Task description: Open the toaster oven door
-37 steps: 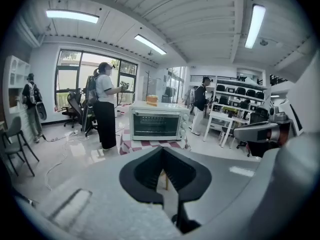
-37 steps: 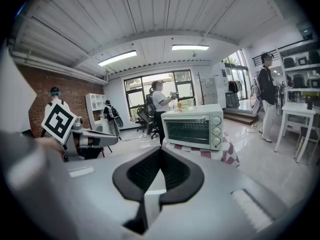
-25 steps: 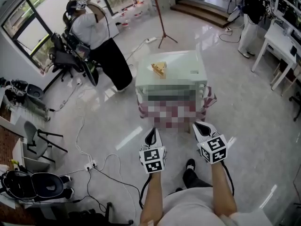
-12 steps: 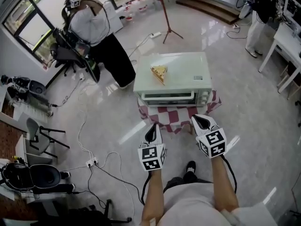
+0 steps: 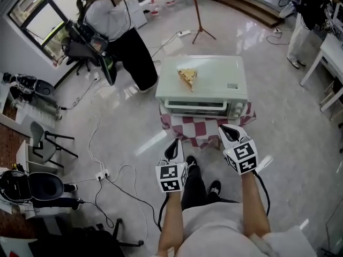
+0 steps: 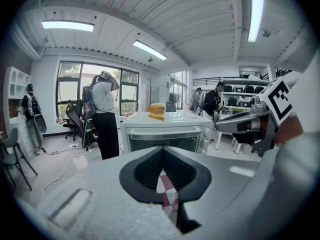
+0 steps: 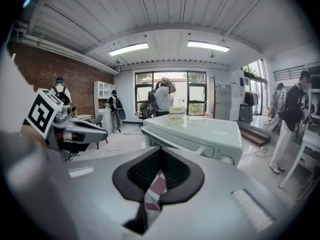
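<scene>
A pale toaster oven (image 5: 214,75) stands on a small stand draped in red-and-white check cloth (image 5: 188,131). Its glass door (image 5: 196,110) is closed, with the handle bar (image 5: 195,105) along its top. A sandwich wedge (image 5: 187,77) lies on the oven's roof. My left gripper (image 5: 172,145) is shut and empty, short of the cloth's left front. My right gripper (image 5: 227,129), also shut and empty, hovers at the cloth's right front, just below the knobs (image 5: 238,110). From the left gripper view the oven (image 6: 165,134) is straight ahead beyond the jaws (image 6: 162,150). In the right gripper view it (image 7: 200,131) sits ahead and right.
A person (image 5: 115,28) stands at the back left by an office chair (image 5: 80,47). Cables and a power strip (image 5: 102,174) trail over the floor at left. A stand pole (image 5: 197,15) rises behind the oven. Another person (image 5: 308,15) and a white table (image 5: 335,52) are at right.
Both grippers have come forward towards the oven's front, the right one more. The oven now sits nearer and more to the right in the head view.
</scene>
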Motion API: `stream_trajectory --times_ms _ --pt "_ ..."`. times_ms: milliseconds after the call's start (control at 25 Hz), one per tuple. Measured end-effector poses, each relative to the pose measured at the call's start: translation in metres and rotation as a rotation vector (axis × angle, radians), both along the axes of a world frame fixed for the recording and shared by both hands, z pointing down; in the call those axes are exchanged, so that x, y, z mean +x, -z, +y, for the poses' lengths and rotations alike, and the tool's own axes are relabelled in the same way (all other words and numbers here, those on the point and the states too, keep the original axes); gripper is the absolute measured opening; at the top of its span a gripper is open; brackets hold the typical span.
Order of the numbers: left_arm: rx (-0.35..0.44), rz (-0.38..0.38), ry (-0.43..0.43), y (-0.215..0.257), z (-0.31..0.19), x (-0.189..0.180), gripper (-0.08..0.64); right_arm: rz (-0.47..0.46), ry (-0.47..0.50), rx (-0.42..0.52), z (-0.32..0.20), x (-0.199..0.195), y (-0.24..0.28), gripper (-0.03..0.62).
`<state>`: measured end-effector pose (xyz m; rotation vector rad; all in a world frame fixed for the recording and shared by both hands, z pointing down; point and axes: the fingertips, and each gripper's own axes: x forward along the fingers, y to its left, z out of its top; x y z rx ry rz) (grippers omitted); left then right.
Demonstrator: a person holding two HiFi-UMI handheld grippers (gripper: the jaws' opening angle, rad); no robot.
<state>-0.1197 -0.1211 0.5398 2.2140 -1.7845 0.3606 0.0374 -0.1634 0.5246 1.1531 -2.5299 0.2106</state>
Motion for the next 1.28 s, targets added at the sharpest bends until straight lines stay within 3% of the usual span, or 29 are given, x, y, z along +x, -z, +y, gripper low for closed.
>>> stream_trajectory --times_ms 200,600,960,1280 --pt "0.001 0.012 0.009 0.003 -0.015 -0.007 0.000 0.087 0.028 0.040 -0.016 -0.016 -0.004 0.003" --pt "-0.031 0.008 -0.102 0.003 -0.043 0.033 0.000 0.443 0.073 0.111 -0.035 -0.018 -0.024 0.003" --pt "-0.068 0.001 -0.116 -0.009 -0.058 0.033 0.000 0.558 0.098 0.134 -0.044 -0.018 -0.038 0.003" --pt "-0.079 0.003 -0.149 -0.019 -0.076 0.034 0.001 0.855 0.163 0.220 -0.068 -0.018 -0.053 0.010"
